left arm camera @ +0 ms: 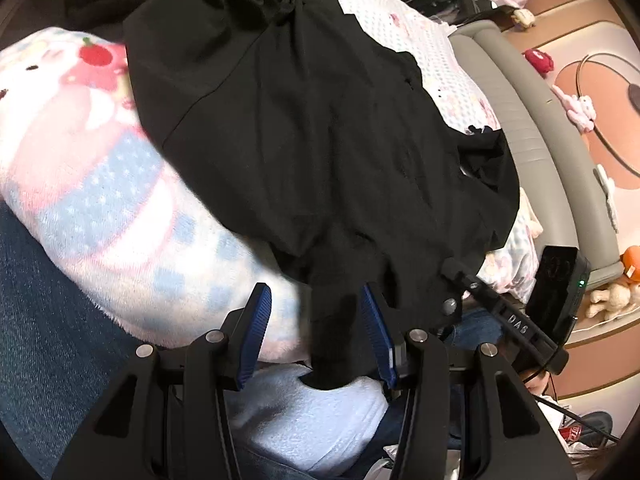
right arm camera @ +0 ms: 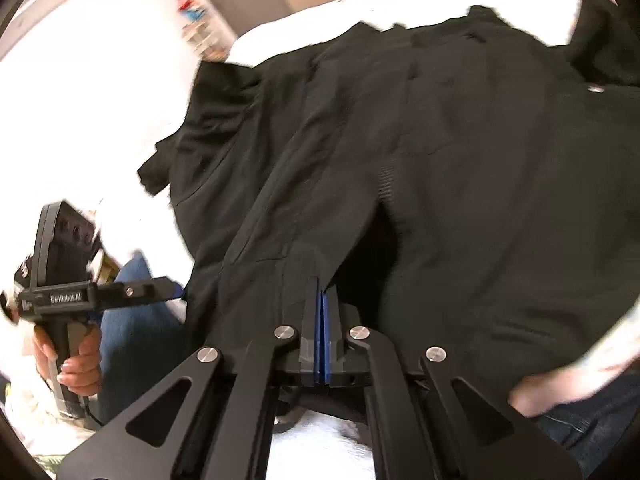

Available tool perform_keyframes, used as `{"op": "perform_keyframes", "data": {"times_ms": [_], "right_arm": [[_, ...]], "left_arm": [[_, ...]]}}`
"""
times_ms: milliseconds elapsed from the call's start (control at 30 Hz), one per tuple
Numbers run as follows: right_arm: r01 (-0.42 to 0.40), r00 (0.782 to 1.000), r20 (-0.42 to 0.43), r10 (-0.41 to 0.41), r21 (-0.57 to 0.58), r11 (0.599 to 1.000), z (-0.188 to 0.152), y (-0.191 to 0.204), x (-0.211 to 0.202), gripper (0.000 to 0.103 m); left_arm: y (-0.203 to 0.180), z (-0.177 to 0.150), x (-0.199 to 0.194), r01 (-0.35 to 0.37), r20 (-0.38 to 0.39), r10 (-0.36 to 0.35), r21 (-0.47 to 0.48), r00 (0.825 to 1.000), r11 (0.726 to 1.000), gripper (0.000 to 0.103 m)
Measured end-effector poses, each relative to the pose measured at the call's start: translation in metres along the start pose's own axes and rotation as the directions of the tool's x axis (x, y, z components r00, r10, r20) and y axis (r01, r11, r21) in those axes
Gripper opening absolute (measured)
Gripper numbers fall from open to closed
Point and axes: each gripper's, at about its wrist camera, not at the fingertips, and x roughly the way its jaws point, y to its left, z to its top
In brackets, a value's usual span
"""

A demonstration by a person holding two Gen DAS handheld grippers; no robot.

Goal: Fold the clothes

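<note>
Black garment point(left arm camera: 320, 128) sprawls over the bed point(left arm camera: 452, 64); soft, limp, light; right gripper point(right arm camera: 322, 300) pinches its hem, left gripper point(left arm camera: 316, 316) jaws spread around a fold; best gripped at edges.

The garment point(left arm camera: 312, 128) lies spread on the bed point(left arm camera: 440, 64), its left edge over a blanket point(left arm camera: 100, 168); its near hem hangs between the left gripper point(left arm camera: 316, 304) fingers and sits inside the right gripper point(right arm camera: 322, 300)
</note>
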Motion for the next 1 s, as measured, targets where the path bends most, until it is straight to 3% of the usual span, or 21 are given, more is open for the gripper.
{"op": "perform_keyframes", "data": {"times_ms": [100, 233, 333, 400, 500, 600, 667, 800, 867, 900, 933, 1000], "right_arm": [[0.067, 0.998, -0.011, -0.067, 0.001, 0.998, -0.003, -0.008, 0.002, 0.000], [0.136, 0.989, -0.061, -0.138, -0.022, 0.990, -0.010, -0.012, 0.017, 0.000], [0.177, 0.980, -0.089, -0.179, -0.034, 0.984, -0.013, -0.015, 0.026, 0.000], [0.163, 0.983, -0.080, -0.164, -0.020, 0.986, -0.009, -0.014, 0.019, 0.000], [0.109, 0.993, -0.053, -0.109, -0.004, 0.994, -0.001, -0.007, 0.005, 0.003], [0.054, 0.998, -0.025, -0.054, 0.011, 0.998, 0.006, 0.000, -0.010, 0.012], [0.015, 1.000, -0.014, -0.015, 0.005, 1.000, 0.011, 0.008, -0.015, 0.022], [-0.036, 0.998, -0.065, 0.028, -0.131, 0.991, 0.019, 0.050, 0.018, 0.022], [-0.058, 0.994, -0.097, 0.042, -0.169, 0.984, 0.021, 0.067, 0.036, 0.022], [-0.068, 0.992, -0.115, 0.048, -0.174, 0.982, 0.021, 0.071, 0.045, 0.022], [-0.077, 0.989, -0.136, 0.054, -0.170, 0.983, 0.022, 0.073, 0.054, 0.022], [-0.089, 0.984, -0.168, 0.060, -0.167, 0.982, 0.023, 0.077, 0.069, 0.022]], "left_arm": [[0.001, 0.001, 0.011, 0.044, -0.036, -0.045, -0.021, 0.998, 0.999, 0.052], [-0.005, -0.001, 0.030, 0.017, -0.077, -0.016, 0.014, 0.997, 1.000, 0.053], [-0.002, -0.003, 0.042, -0.136, -0.107, 0.140, 0.046, 0.984, 0.990, 0.054], [0.000, -0.005, 0.038, -0.118, -0.116, 0.121, 0.033, 0.986, 0.992, 0.052], [0.001, -0.004, 0.019, -0.022, -0.085, 0.022, 0.010, 0.996, 1.000, 0.052], [0.006, 0.004, 0.006, 0.042, -0.036, -0.043, -0.011, 0.998, 0.999, 0.053], [0.013, 0.013, 0.006, 0.045, -0.016, -0.046, -0.052, 0.999, 0.998, 0.054], [0.030, 0.027, 0.000, 0.045, 0.060, -0.035, -0.164, 0.998, 0.985, 0.054], [0.035, 0.026, -0.001, 0.012, 0.083, 0.002, -0.175, 0.997, 0.985, 0.045], [0.038, 0.025, 0.000, -0.027, 0.077, 0.040, -0.166, 0.996, 0.986, 0.034], [0.041, 0.025, 0.002, -0.057, 0.066, 0.068, -0.158, 0.996, 0.986, 0.012], [0.043, 0.028, 0.000, -0.092, 0.064, 0.102, -0.142, 0.993, 0.986, 0.006]]}}
